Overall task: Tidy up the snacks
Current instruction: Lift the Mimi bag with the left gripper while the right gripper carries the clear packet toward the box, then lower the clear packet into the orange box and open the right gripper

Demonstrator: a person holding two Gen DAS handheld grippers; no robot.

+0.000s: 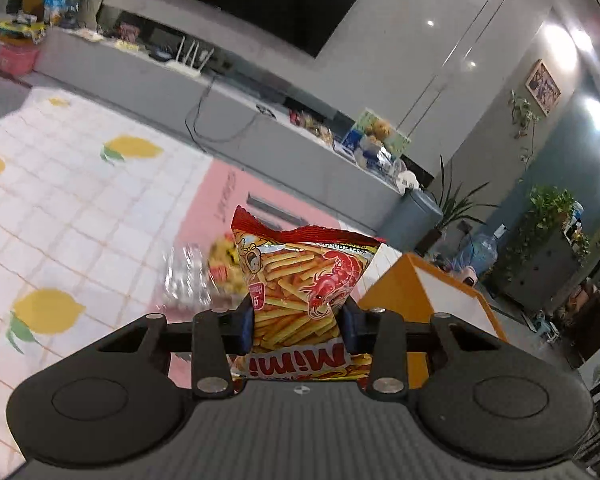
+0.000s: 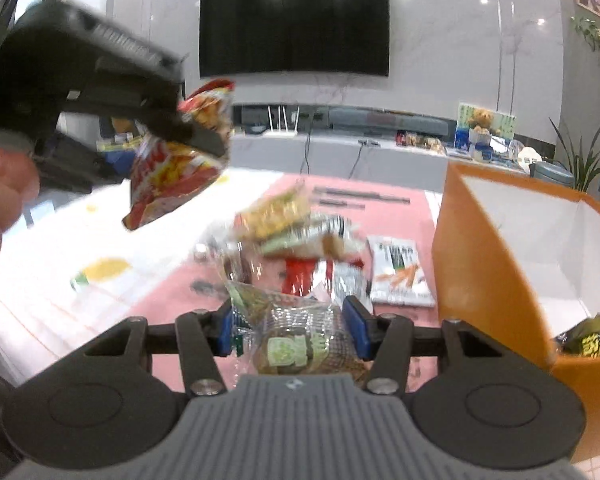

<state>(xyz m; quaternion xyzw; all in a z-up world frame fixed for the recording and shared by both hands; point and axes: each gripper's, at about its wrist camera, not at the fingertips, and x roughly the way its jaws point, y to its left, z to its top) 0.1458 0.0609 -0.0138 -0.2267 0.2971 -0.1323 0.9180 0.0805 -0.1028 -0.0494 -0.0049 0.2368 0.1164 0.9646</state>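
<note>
My left gripper (image 1: 298,322) is clamped on a red and yellow shrimp-stick snack bag (image 1: 300,280) printed "Mimi", its blue pads (image 1: 246,326) pressing the bag's sides (the bag hangs clear of the floor mat). My right gripper (image 2: 294,326) holds a clear plastic packet with a green label (image 2: 296,340) between its blue pads, which touch the wrapper on both sides. Beyond it, on the pink part of the lemon-print floor mat (image 2: 108,272), lies a loose pile of remaining snack packets (image 2: 300,236), blurred. To the right stands an orange box with a white interior (image 2: 480,248); a dark bag with yellow lettering (image 2: 586,340) lies inside, in its near corner.
</note>
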